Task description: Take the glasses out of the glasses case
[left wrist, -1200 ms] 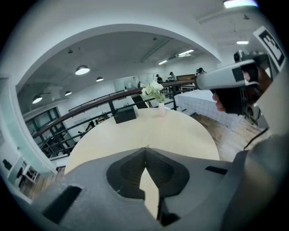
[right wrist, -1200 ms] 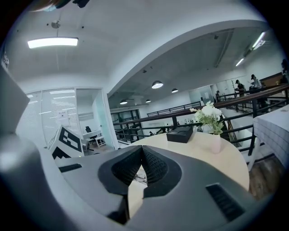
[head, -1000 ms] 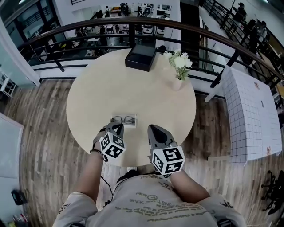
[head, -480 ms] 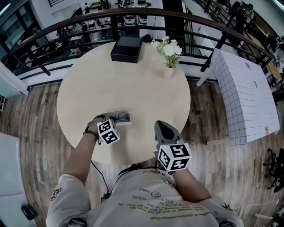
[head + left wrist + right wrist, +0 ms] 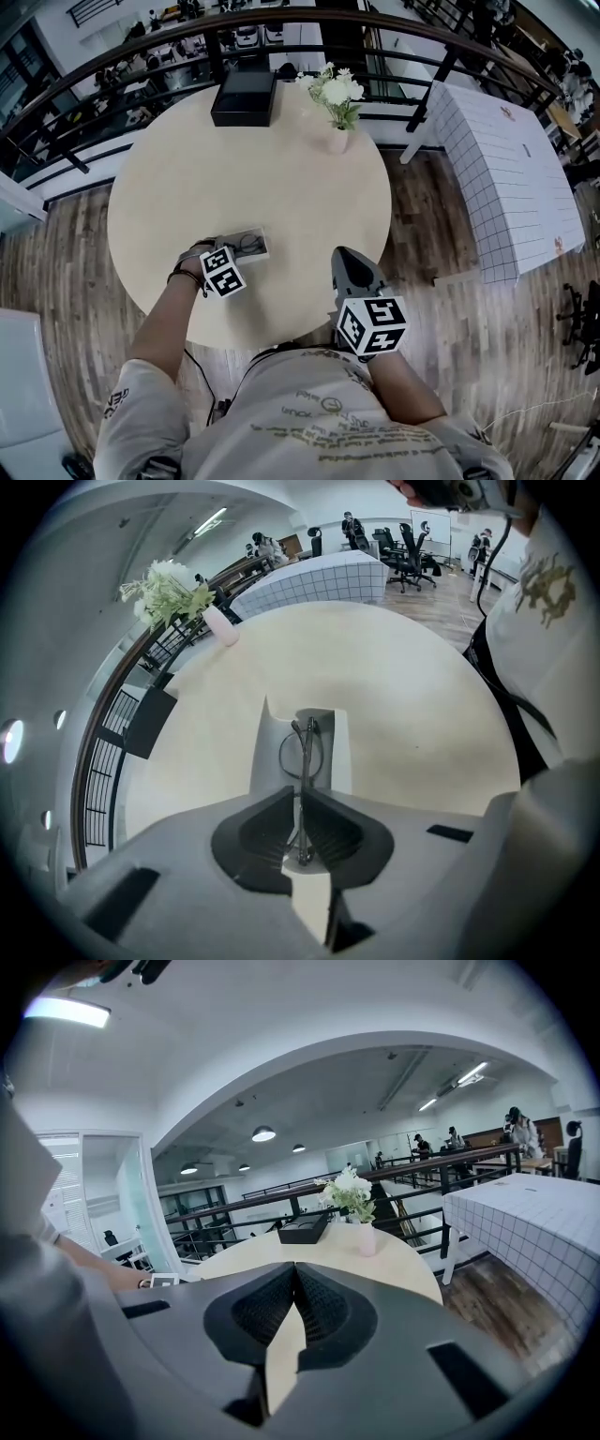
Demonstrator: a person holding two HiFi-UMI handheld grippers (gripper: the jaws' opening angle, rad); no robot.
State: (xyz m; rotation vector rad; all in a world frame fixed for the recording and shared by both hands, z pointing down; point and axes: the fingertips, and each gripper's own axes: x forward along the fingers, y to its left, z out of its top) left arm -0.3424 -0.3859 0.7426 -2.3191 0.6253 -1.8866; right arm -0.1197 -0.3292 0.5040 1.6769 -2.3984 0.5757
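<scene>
An open light grey glasses case (image 5: 253, 246) lies on the round beige table (image 5: 281, 187) near its front left edge. Thin dark-framed glasses (image 5: 302, 750) rest in the case (image 5: 339, 752), folded. My left gripper (image 5: 231, 247) sits right over the case, and in the left gripper view its jaws (image 5: 298, 803) are shut on a thin arm of the glasses. My right gripper (image 5: 343, 257) hovers at the table's front right edge, apart from the case. It is shut (image 5: 293, 1274) with nothing between its fingers.
A black box (image 5: 244, 97) stands at the table's far edge. Beside it is a small vase of white flowers (image 5: 336, 111). A dark railing (image 5: 141, 56) curves behind the table. A table with a grid-patterned cloth (image 5: 497, 159) stands to the right, on the wooden floor.
My left gripper has moved forward onto the case and closed on the glasses. The right gripper has barely moved. The head view has shifted, so the table sits further left.
</scene>
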